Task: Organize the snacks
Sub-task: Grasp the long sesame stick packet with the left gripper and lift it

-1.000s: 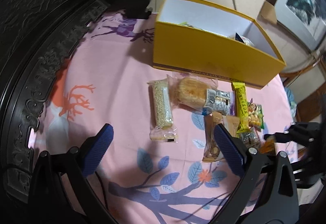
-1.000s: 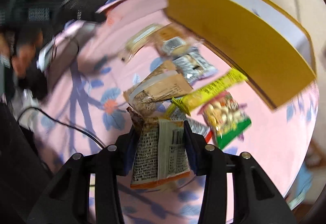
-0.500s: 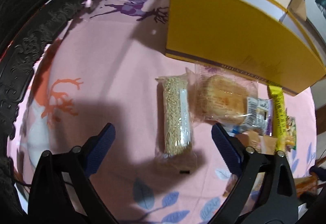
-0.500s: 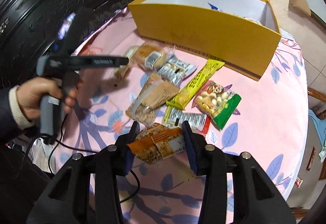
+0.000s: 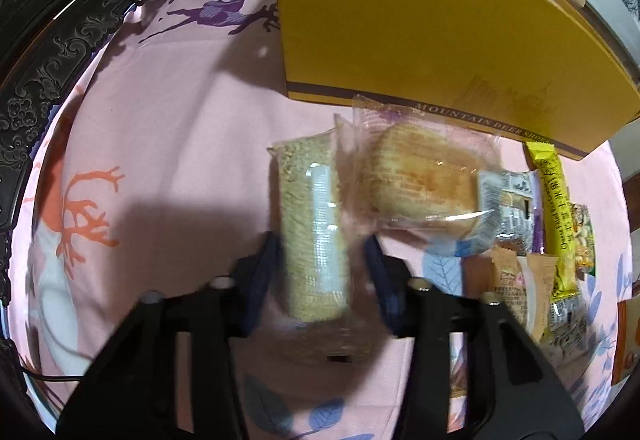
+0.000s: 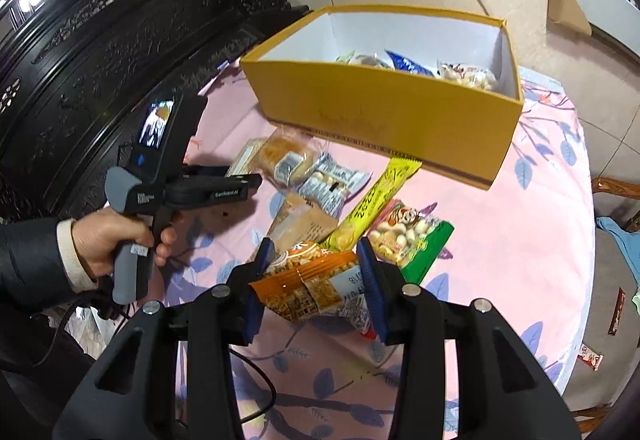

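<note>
- Sesame bar (image 5: 314, 236): lies on the pink cloth (image 5: 168, 112), near-left of the yellow box (image 5: 420, 36), just beside the bun (image 5: 420, 180).
- Your left gripper (image 5: 322, 276) straddles the bar's near half, jaws part closed. Blur hides any contact, so I cannot tell if it grips.
- Advice: centre the bar between the pads, close squarely, and keep clear of the bun's wrapper.
- Your right gripper (image 6: 316, 280) is clamped on an orange packet (image 6: 310, 286), held above the cloth.
- The right view alone shows the box open with snacks inside; the left view shows only its outer wall.
</note>
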{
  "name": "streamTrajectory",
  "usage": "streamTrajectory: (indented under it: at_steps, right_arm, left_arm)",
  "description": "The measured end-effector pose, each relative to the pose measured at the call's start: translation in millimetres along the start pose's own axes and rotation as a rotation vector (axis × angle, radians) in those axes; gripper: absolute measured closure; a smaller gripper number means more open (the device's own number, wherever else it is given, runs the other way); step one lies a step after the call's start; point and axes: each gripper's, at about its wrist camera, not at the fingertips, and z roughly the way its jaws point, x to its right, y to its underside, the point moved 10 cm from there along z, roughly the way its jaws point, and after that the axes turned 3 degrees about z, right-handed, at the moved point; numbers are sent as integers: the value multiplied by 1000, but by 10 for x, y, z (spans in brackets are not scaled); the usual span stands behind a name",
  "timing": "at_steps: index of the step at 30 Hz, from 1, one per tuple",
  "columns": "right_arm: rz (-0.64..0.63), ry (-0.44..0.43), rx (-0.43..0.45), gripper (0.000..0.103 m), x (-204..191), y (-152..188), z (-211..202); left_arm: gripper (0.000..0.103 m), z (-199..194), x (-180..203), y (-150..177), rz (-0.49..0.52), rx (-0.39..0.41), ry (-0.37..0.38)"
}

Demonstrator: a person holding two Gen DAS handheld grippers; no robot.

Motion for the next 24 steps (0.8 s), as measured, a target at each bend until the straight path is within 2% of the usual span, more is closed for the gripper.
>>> streamTrajectory:
  at_steps: [15, 20, 24]
  right_arm:
    - [0, -7, 43, 60, -51, -177, -94]
    - [16, -18, 41, 60, -63, -183, -101]
    - [10, -21, 42, 60, -103, -181, -106]
  left_arm:
    - [70, -343, -99, 146, -73, 34, 45]
    - [70, -539, -108, 251, -116, 41, 105]
    - [70, -544, -104, 413, -92, 16, 88]
